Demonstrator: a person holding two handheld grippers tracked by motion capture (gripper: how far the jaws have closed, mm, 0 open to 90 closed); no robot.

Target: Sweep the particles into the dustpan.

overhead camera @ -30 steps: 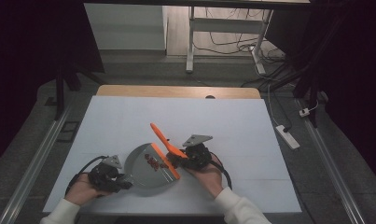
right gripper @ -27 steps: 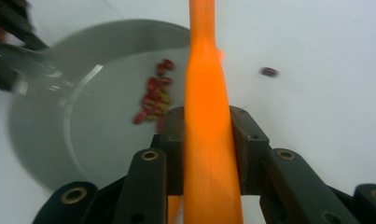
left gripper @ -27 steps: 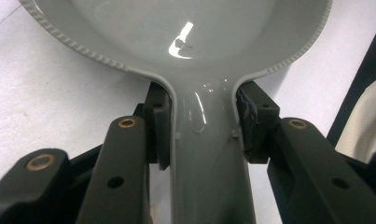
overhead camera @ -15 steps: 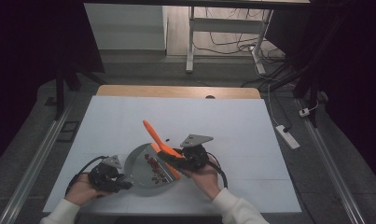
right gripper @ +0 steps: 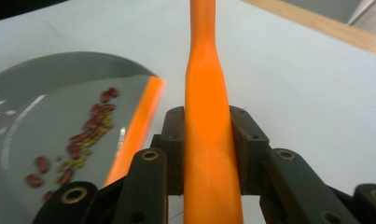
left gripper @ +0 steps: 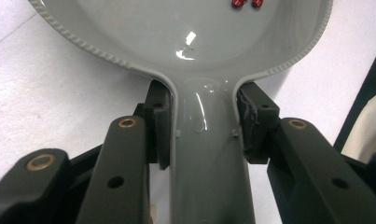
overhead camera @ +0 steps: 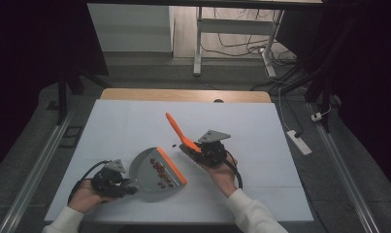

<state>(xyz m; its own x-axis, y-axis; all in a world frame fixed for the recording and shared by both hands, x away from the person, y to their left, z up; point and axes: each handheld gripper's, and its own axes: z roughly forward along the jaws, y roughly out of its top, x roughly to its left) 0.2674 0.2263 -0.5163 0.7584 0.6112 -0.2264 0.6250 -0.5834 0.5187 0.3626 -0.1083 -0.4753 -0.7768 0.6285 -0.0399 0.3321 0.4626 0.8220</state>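
A grey dustpan (overhead camera: 147, 167) with an orange lip (overhead camera: 171, 165) lies on the white table at the front left and holds several red beans (overhead camera: 159, 171). My left gripper (overhead camera: 129, 187) is shut on the dustpan's handle (left gripper: 206, 154), with a pad pressed on each side of it. My right gripper (overhead camera: 195, 148) is shut on an orange brush handle (overhead camera: 176, 127) that points up and away to the left. It is just right of the dustpan and apart from it. In the right gripper view the handle (right gripper: 209, 116) runs between the jaws, with the beans (right gripper: 90, 128) at the left.
One loose bean (overhead camera: 174, 144) lies on the white table cover (overhead camera: 280, 145) between lip and brush. A wooden strip (overhead camera: 183, 94) edges the far side. A power strip (overhead camera: 298, 141) lies on the floor at the right. A metal frame (overhead camera: 199, 43) stands behind the table.
My right gripper has carried the orange brush to the right and up, off the dustpan. The left gripper and the dustpan have stayed in place.
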